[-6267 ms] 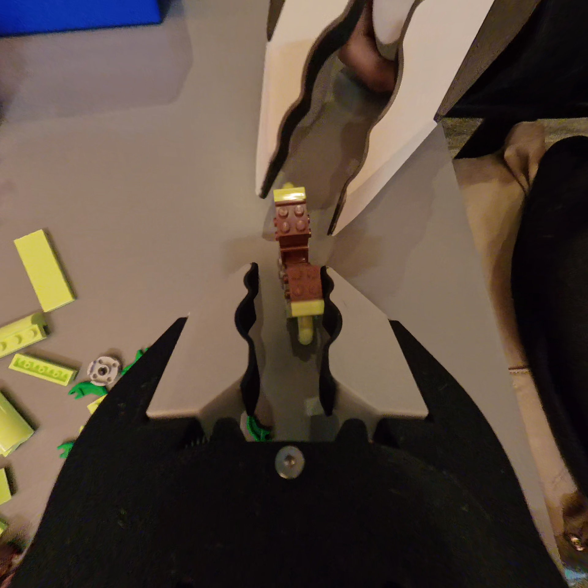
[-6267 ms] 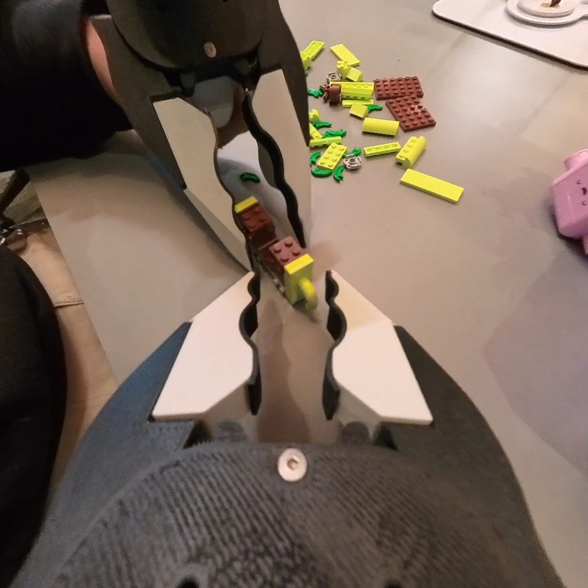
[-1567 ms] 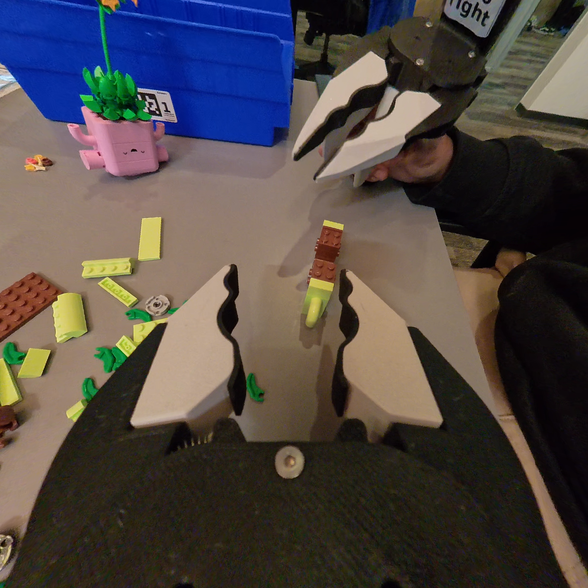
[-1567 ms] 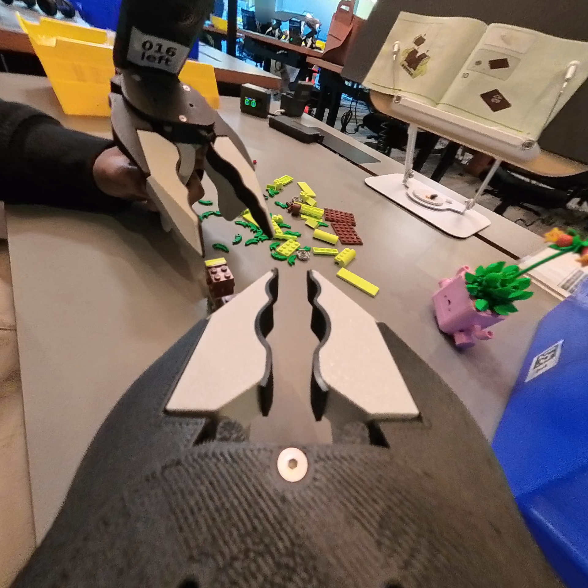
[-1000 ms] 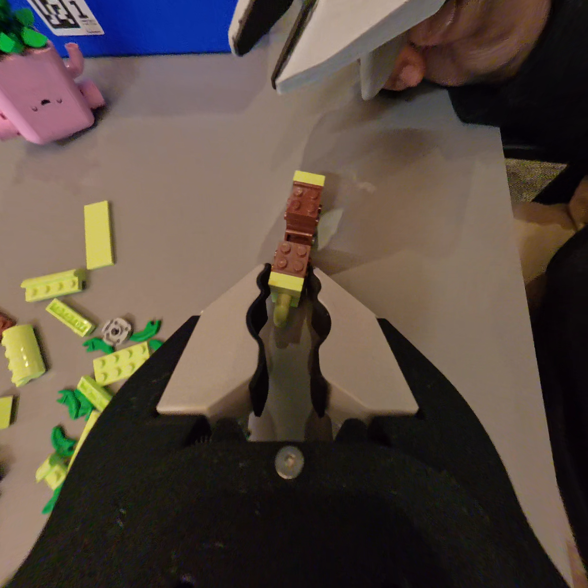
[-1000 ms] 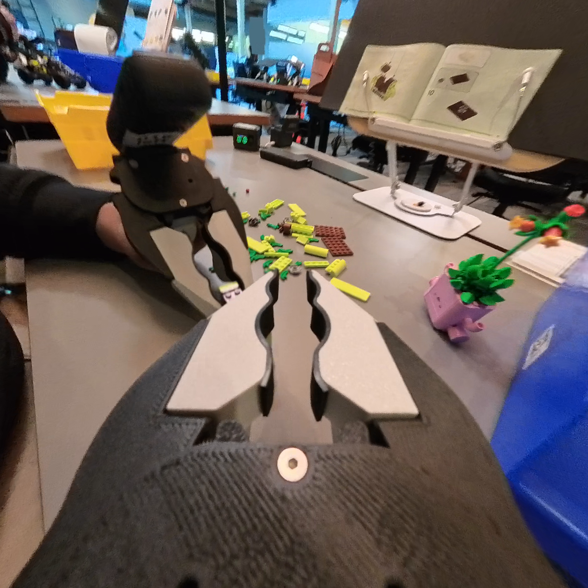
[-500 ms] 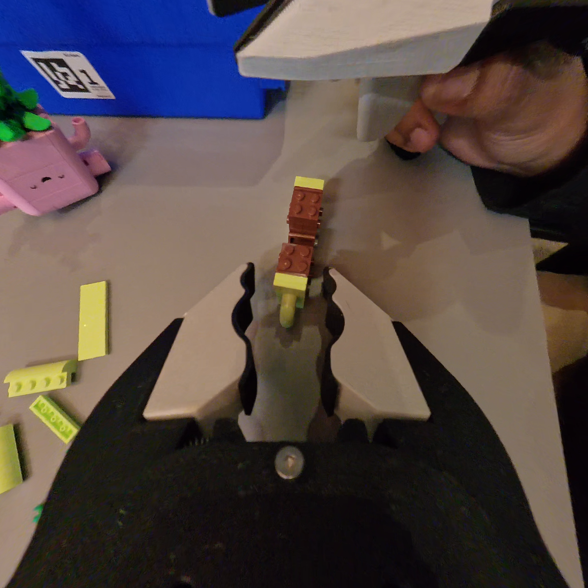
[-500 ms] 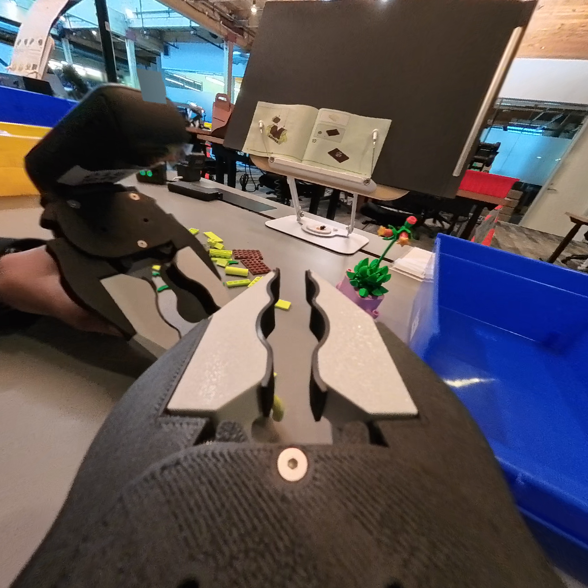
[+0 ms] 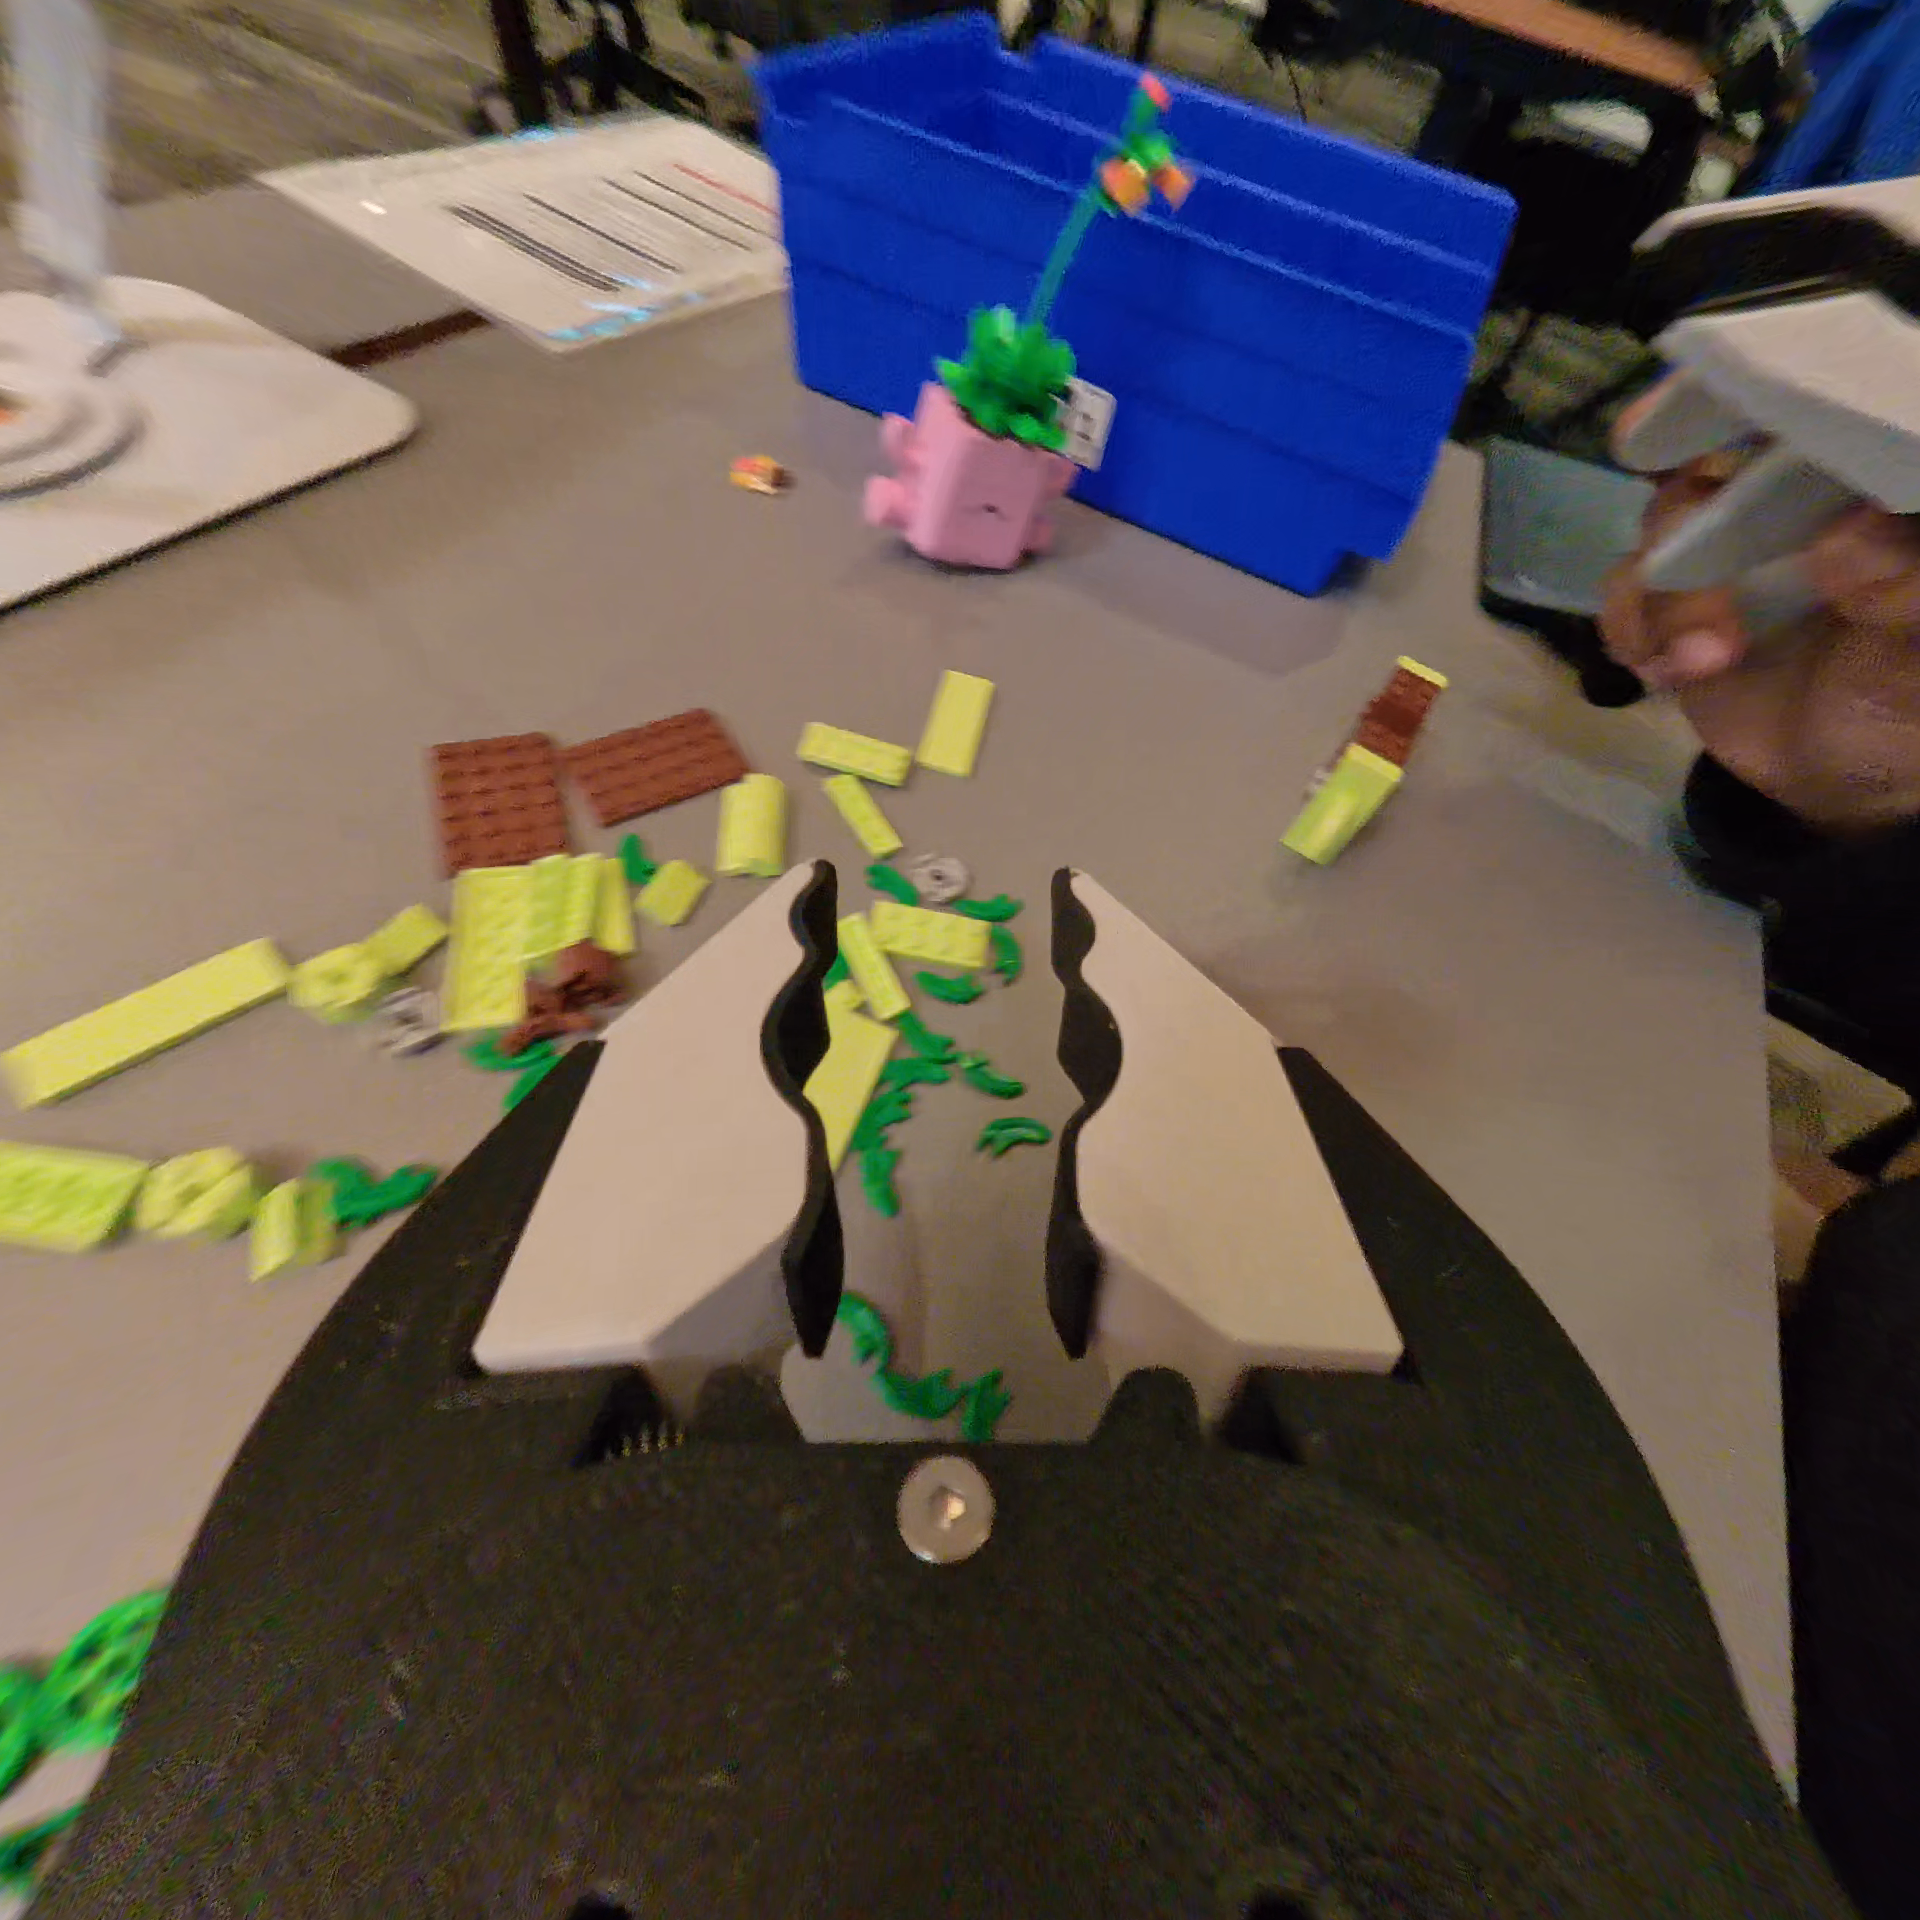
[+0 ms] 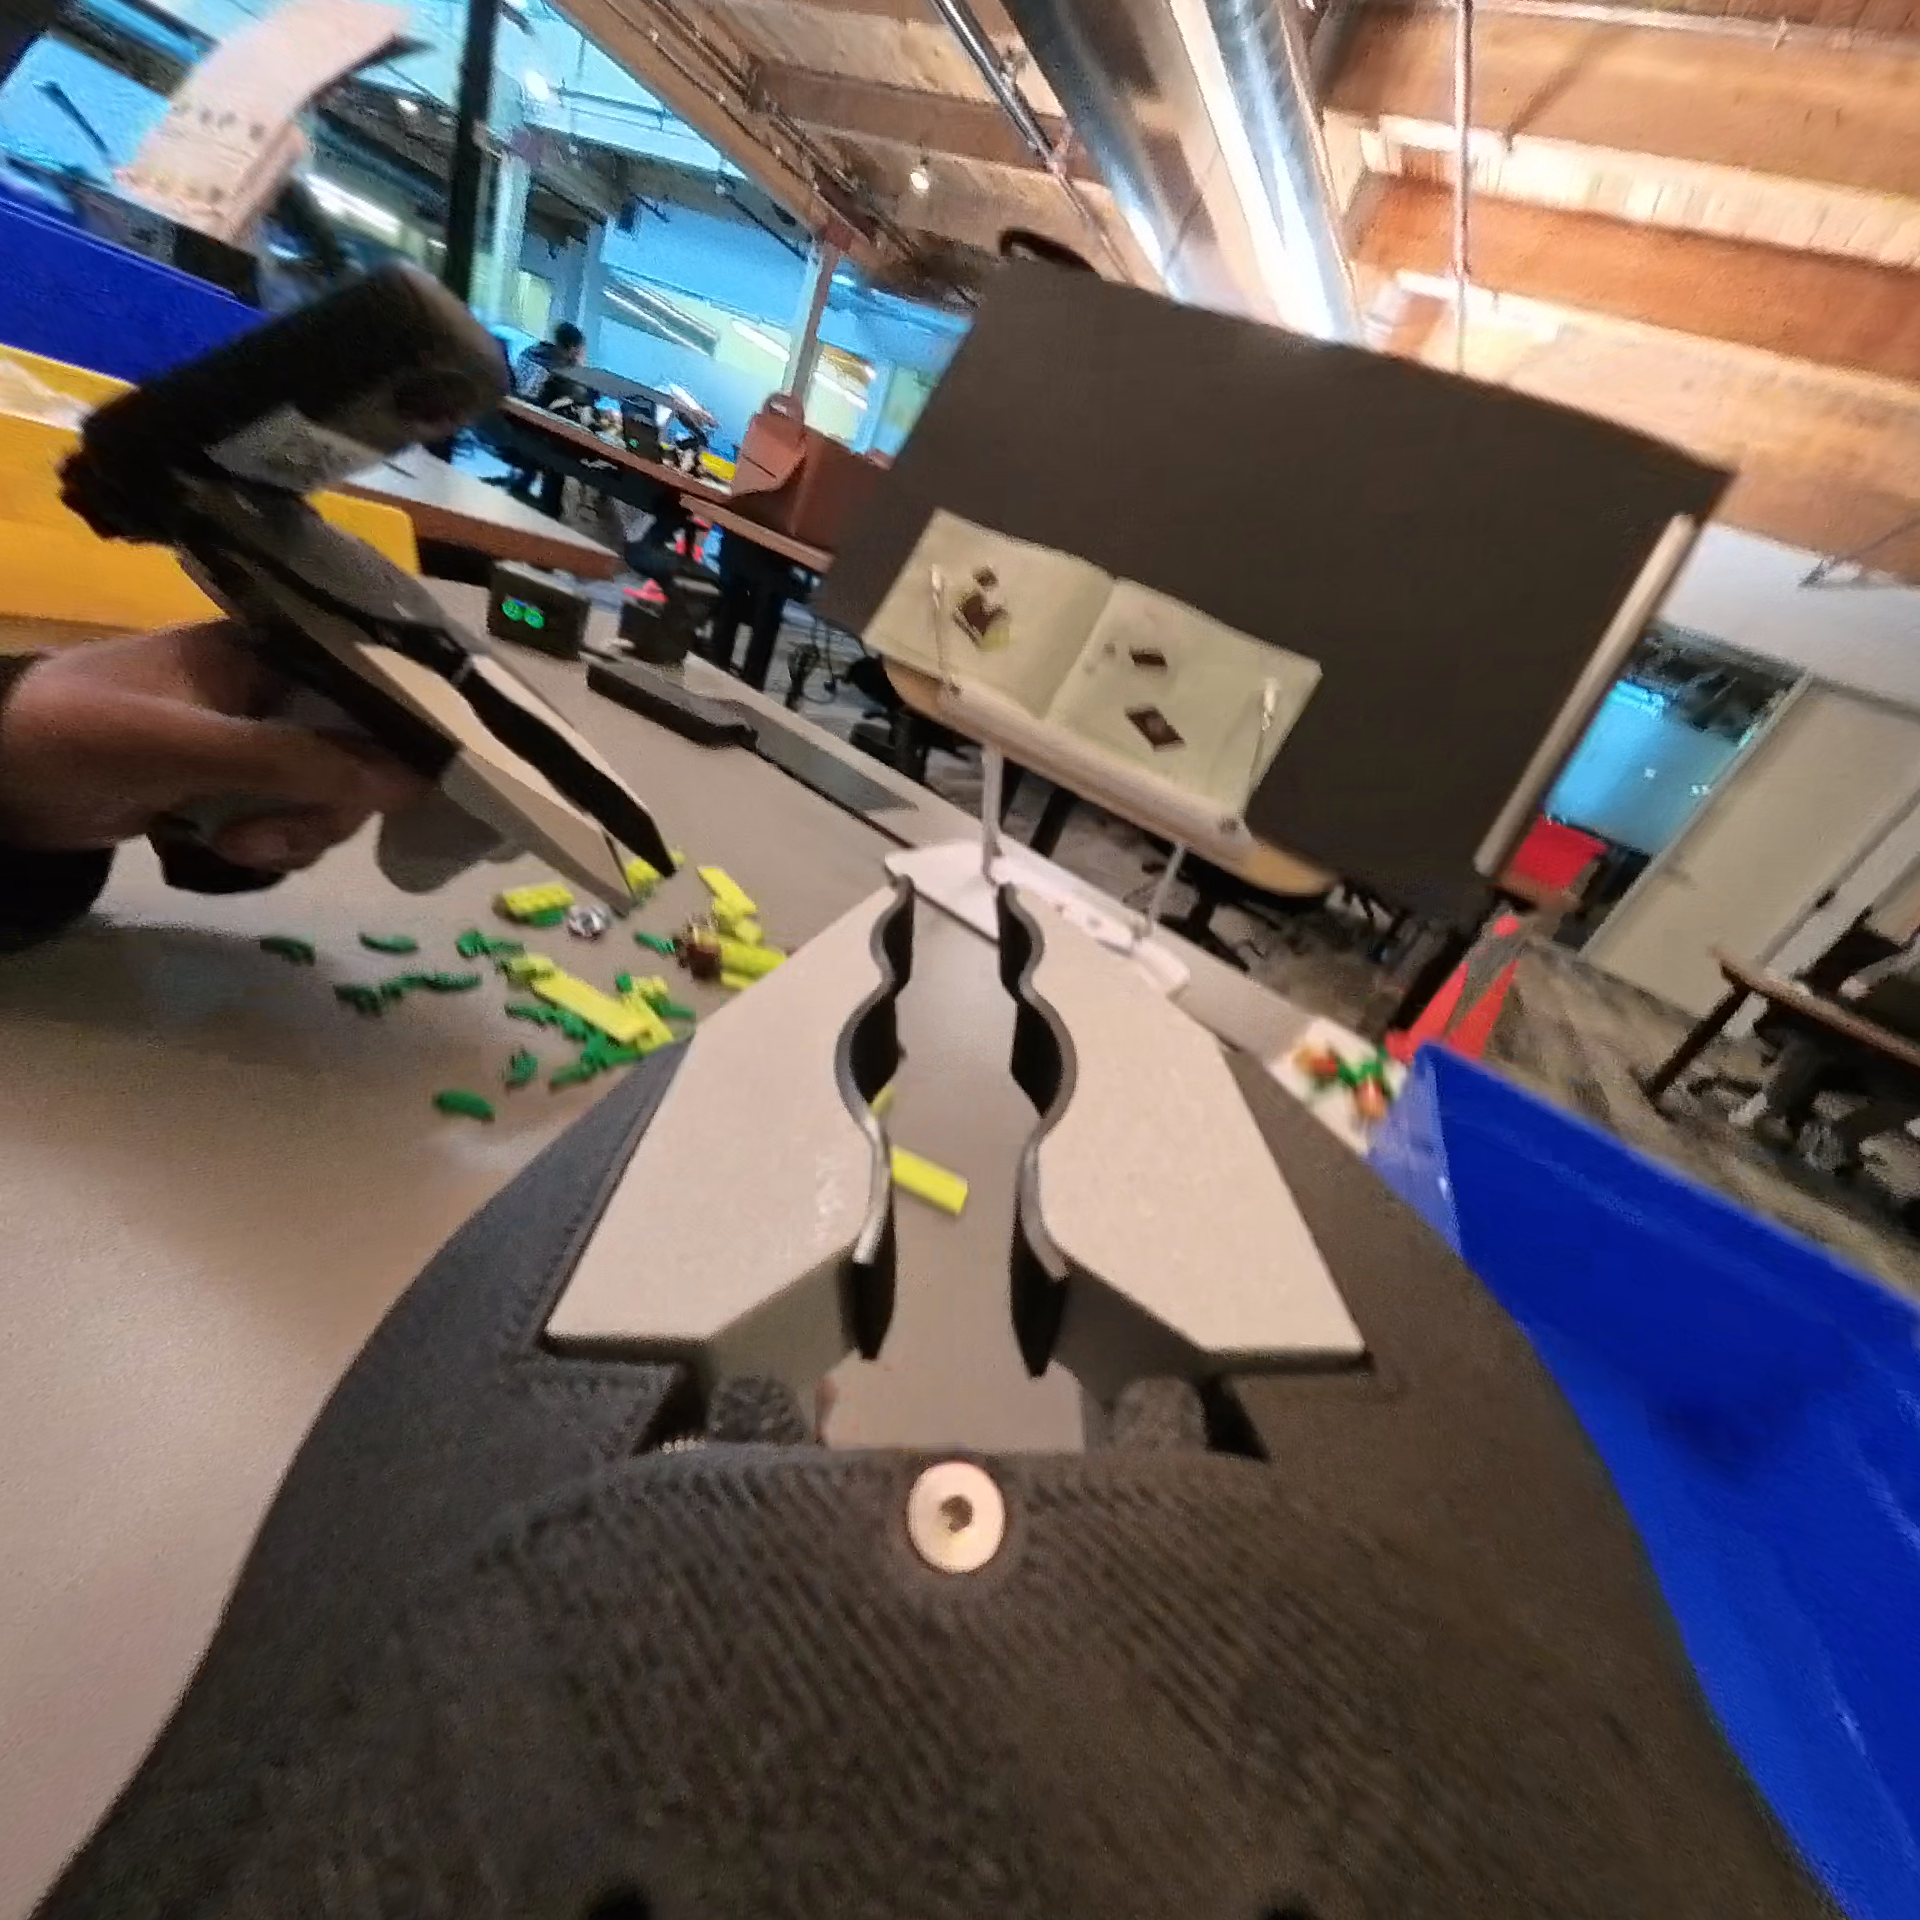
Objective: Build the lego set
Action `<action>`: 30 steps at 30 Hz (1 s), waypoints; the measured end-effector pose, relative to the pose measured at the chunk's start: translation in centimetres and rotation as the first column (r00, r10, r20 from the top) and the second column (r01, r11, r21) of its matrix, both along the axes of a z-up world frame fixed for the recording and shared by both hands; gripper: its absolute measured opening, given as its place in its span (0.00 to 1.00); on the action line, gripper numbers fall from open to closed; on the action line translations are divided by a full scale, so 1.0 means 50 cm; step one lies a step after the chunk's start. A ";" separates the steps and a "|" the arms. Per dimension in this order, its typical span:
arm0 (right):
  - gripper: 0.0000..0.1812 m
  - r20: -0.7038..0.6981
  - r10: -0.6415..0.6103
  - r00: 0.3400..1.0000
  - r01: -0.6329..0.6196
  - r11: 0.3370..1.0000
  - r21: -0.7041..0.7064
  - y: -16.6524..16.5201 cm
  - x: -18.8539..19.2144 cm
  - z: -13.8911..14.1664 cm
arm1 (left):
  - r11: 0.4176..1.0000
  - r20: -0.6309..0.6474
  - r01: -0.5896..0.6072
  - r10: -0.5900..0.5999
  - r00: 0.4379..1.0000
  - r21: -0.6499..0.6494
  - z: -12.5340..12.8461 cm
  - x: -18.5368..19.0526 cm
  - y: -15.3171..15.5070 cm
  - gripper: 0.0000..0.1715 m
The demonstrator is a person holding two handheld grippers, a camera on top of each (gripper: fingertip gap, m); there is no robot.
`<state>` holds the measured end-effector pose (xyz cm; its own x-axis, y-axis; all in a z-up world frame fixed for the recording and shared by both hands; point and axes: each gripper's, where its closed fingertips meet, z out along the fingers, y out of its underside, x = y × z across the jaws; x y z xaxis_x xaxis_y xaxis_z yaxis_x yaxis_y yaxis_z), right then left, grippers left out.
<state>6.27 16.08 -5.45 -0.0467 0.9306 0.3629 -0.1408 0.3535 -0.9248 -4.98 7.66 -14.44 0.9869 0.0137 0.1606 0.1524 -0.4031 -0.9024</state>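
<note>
On the grey tabletop (image 9: pixel 582 582) both grippers, left (image 9: pixel 943 883) and right (image 10: pixel 954 894), gape empty; only the right wrist view shows the timber-ceilinged workshop (image 10: pixel 1558 156) and propped instruction booklet (image 10: pixel 1081 665).

Exposed wooden ceiling beams (image 10: pixel 1621 208) are spanning overhead, blue-lit windows (image 10: pixel 665 281) are glowing behind long brown desks (image 10: pixel 582 499).

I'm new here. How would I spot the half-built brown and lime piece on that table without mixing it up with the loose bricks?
Start at the big blue bin at the back of the grey table, with the pink flower pot before it. Look right of the scattered pile of loose bricks: the half-built piece lies alone there. It alone is a joined strip, brown with lime at both ends.
</note>
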 end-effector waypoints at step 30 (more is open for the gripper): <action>0.16 0.914 0.106 0.393 -0.231 0.973 -0.014 -0.017 -0.394 -0.276 | 0.944 0.102 -0.031 -0.002 0.995 0.329 0.082 -0.048 -0.120 0.22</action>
<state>-13.42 15.21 -19.26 -0.5560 0.8261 0.0920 0.6865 0.5188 -0.5095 -7.38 1.65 -10.33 0.9659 -0.0424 0.2555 0.2515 -0.0822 -0.9644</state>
